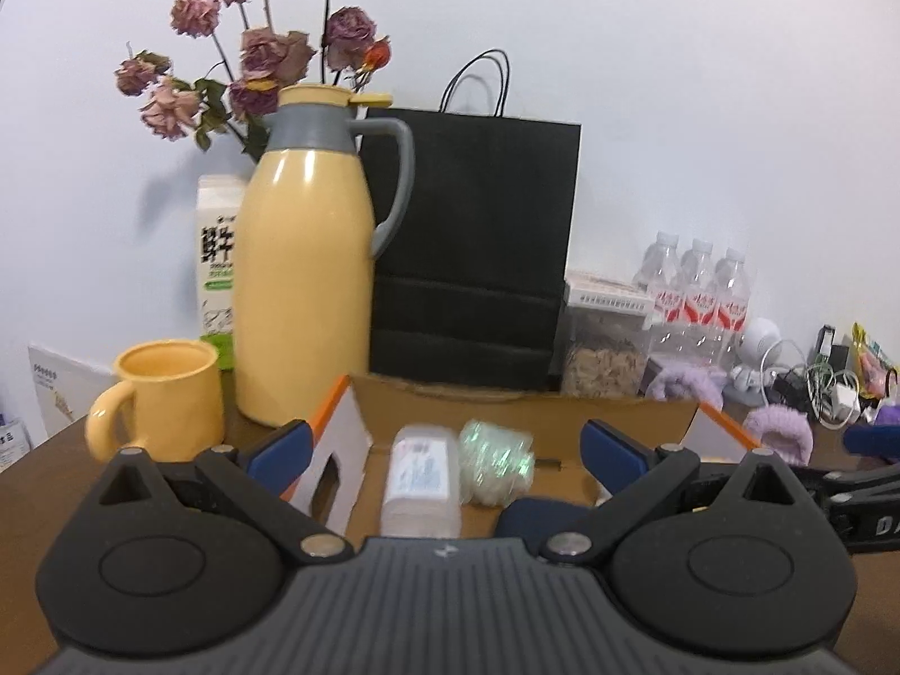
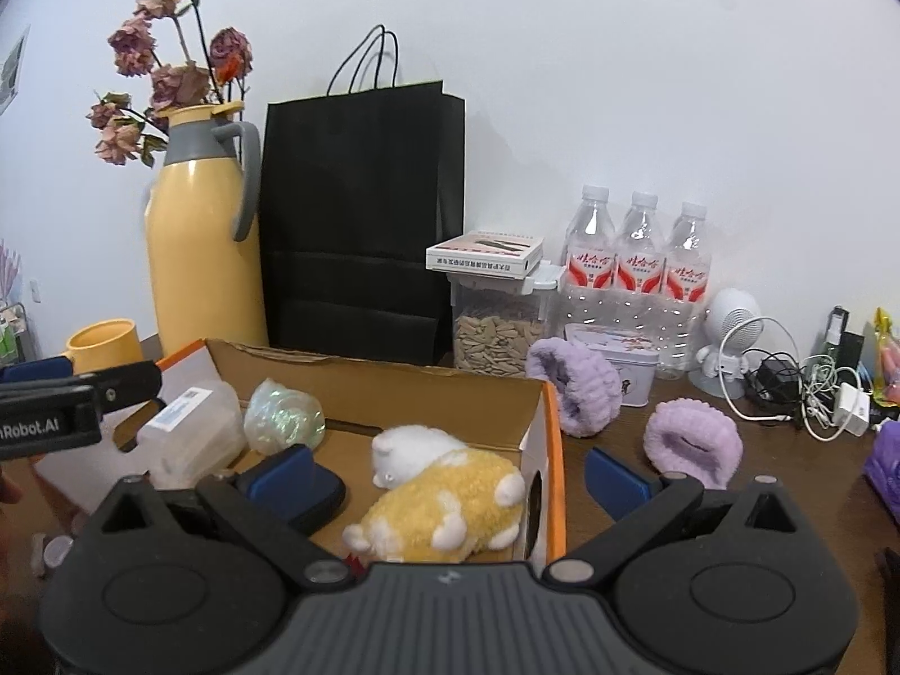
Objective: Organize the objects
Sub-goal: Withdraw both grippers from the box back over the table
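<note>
White wall behind, brown wooden worktop (image 2: 703, 506) below, cluttered along the back edge. Left to right: yellow mug (image 1: 163, 396) near the left edge, milk carton (image 1: 216, 264) behind it, tall yellow thermos jug (image 1: 306, 281) with dried roses (image 1: 253, 50) rising behind, black paper bag (image 1: 472, 247) against the wall. Further right: clear container of seeds (image 2: 498, 326) with a small white box (image 2: 486, 252) on top, three water bottles (image 2: 635, 264), small tin (image 2: 619, 363), white robot figurine (image 2: 728, 337), tangle of cables and chargers (image 2: 810, 394) toward the right edge.

Open cardboard box (image 2: 394, 388) sits front-centre on the worktop. Inside, left to right: clear plastic container with label (image 2: 188, 433), iridescent wrapped bundle (image 2: 284, 416), dark blue case (image 2: 315, 492), white plush (image 2: 410, 450) touching yellow plush (image 2: 444, 512) at the box's right wall. Two purple fuzzy bands: one (image 2: 568, 388) just beside the box's right wall, other (image 2: 692, 441) further right on the worktop.

Left tongs (image 1: 444, 441) open wide, empty, over the box's left part. Right tongs (image 2: 447, 472) open wide, empty, straddling the box's right wall.
</note>
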`<state>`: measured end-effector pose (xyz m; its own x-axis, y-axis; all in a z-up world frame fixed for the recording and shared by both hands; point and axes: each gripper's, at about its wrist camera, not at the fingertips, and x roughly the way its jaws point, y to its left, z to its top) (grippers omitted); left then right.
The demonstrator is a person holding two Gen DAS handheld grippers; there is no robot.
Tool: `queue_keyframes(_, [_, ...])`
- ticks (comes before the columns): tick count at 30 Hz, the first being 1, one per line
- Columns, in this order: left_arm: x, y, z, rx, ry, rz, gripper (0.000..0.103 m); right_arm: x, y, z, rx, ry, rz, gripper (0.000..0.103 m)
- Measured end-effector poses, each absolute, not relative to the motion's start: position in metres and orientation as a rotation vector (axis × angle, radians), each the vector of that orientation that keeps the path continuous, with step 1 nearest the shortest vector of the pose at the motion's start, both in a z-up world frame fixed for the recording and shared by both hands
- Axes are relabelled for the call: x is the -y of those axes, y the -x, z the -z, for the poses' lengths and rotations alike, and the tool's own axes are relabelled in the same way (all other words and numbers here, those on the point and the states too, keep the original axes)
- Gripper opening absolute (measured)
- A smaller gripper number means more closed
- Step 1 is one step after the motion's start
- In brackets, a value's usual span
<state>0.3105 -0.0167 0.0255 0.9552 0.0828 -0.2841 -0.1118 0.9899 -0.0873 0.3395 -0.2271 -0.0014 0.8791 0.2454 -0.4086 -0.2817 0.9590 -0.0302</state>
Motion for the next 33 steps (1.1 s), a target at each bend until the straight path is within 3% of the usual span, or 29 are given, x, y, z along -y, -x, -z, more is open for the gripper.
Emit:
queue_keyframes(24, [0.005, -0.222, 0.012, -0.430, 0.011, -0.093, 0.103, 0.252, -0.213, 0.050, -0.476, 0.095, -0.215, 0.102])
queue_keyframes(33, [-0.013, -0.215, 0.018, -0.481, 0.059, -0.148, 0.103, 0.261, -0.220, 0.056, -0.528, 0.049, -0.183, 0.078])
